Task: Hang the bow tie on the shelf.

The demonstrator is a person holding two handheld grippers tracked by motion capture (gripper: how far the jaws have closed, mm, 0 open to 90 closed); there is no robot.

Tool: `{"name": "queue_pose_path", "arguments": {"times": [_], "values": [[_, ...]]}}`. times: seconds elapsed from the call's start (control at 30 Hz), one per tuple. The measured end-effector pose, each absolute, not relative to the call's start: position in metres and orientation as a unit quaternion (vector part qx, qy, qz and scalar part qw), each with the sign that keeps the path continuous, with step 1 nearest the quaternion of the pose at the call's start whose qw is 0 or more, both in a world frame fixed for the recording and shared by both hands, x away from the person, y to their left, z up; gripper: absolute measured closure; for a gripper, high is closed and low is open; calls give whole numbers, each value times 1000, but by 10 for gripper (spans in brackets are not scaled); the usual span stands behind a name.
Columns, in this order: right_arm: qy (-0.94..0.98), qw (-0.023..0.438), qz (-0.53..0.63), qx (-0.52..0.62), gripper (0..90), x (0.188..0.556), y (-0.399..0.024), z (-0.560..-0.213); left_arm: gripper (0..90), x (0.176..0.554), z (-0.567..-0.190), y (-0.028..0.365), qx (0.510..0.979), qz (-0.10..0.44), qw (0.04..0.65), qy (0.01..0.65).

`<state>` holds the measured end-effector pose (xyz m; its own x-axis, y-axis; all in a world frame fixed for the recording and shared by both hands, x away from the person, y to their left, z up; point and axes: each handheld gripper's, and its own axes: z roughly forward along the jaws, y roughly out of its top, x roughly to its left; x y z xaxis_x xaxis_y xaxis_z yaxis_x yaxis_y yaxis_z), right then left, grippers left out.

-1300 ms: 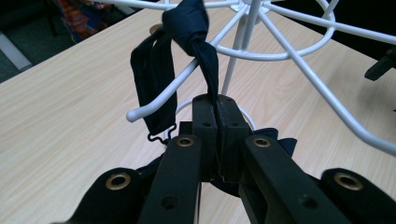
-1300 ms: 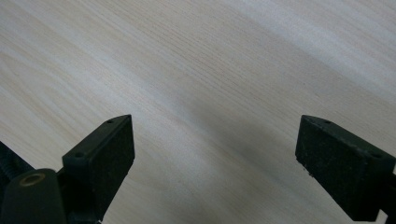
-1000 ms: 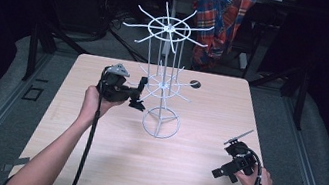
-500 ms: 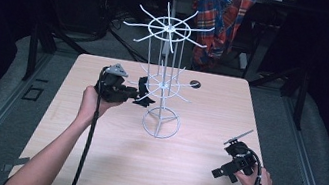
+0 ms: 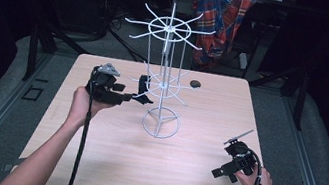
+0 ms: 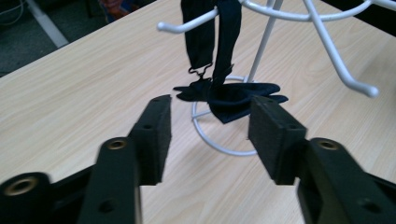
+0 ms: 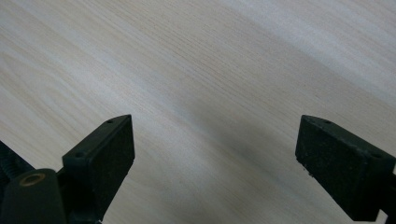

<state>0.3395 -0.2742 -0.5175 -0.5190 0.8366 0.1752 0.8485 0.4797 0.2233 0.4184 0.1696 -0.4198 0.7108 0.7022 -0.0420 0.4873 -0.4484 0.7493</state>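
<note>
Counter (image 5: 190, 168): pale wood grain, smooth, matt. Rack (image 5: 165, 90): white coated wire, slight gloss. Strap (image 6: 219, 42) hung on it: dark woven cloth, matt. Tongs (image 6: 210, 135): black, matt pads, brassy inserts.

White wire display rack (image 5: 164, 82) stands upright at mid-counter, toward the far side. Round ring base (image 5: 160, 124) flat on the wood, thin central pole, two tiers of radiating hooked arms; upper tier (image 5: 169, 26) wider than lower.

Dark navy bow tie (image 6: 219, 56) hangs on a lower-tier arm (image 6: 187, 23), on the rack's left side in the high view (image 5: 143, 89). Strap looped over the arm, both ends dropping down, a small metal clasp (image 6: 198, 72) on one. Bow part (image 6: 231, 95) hangs lowest, in front of the ring base; contact with the counter cannot be told.
</note>
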Motion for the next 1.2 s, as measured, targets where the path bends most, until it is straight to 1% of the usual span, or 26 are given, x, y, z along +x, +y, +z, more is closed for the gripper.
{"name": "queue_pose_path", "arguments": {"times": [0.03, 0.07, 0.2, 0.23, 0.27, 0.33, 0.37, 0.43, 0.5, 0.67, 0.83, 1.0, 1.17, 1.2], "values": [[-860, 21, -144, -490, 115, 340, -274, -518, 457, 418, -419, 171, 838, 139, 388, 357], [-860, 21, -144, -490, 115, 340, -274, -518, 457, 416, -418, 173, 837, 137, 388, 360], [-859, 22, -145, -491, 115, 339, -275, -517, 357, 409, -413, 184, 833, 138, 387, 370], [-853, 14, -152, -499, 115, 338, -275, -518, 335, 406, -412, 186, 834, 140, 384, 370], [-859, 19, -146, -490, 115, 339, -275, -516, 298, 402, -412, 189, 836, 141, 378, 371], [-862, 21, -142, -486, 115, 340, -276, -516, 282, 399, -411, 191, 838, 143, 373, 371], [-854, 14, -150, -497, 115, 338, -275, -518, 242, 394, -410, 193, 841, 146, 366, 371], [-854, 14, -151, -497, 115, 338, -275, -518, 229, 391, -408, 194, 842, 147, 363, 372], [-851, 15, -159, -500, 115, 338, -274, -518, 190, 385, -407, 196, 843, 149, 358, 372], [-859, 19, -148, -491, 115, 339, -275, -517, 161, 371, -407, 200, 849, 154, 343, 372], [-855, 13, -151, -495, 116, 337, -274, -517, 146, 362, -418, 204, 854, 145, 330, 375], [-861, 19, -146, -487, 115, 339, -275, -516, 123, 355, -434, 208, 854, 137, 316, 389], [-858, 18, -149, -491, 115, 338, -275, -517, 94, 352, -453, 212, 864, 116, 285, 398], [-860, 19, -146, -489, 115, 338, -275, -516, 75, 350, -458, 213, 868, 113, 272, 400]]}}
